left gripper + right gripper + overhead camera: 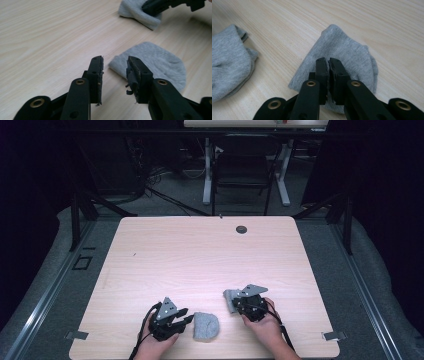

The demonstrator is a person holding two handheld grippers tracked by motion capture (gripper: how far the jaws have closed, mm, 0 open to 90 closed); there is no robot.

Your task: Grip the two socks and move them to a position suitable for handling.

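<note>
Two grey socks on the tabletop (200, 255), two claws at work, and the job looks abt half set up.

L claw (186, 319) sits at the near edge w/ its jaws apart and nothing between them. In the left gripper view that claw (115, 65) points at the near sock (160, 62), which lies flat and rumpled just ahead of the tips, not touched. In the high view this sock (206, 326) rests right beside the L claw, free on the wood. We read it as let go and lying loose, not folded or paired w/ anything.

R claw (234, 301) is over the second sock (229, 299), further to the right. In the right gripper view the claw (329, 61) has its jaws almost together, pressed down on the middle of that sock (344, 47); whether a pinch of cloth is really caught between the pads we can't tell, since the gap is a thin dark slit. The other sock (229, 62) shows at the left of that view, apart from the first by a strip of bare wood.

Done so far, by our reading: both socks out on the tabletop, near each other, one being taken up by the R claw. Left: the two aren't together yet — no overlap, no stack, no roll. Someone has to bring one sock onto the other, w/ the L claw free to steady or lift its side.
</note>
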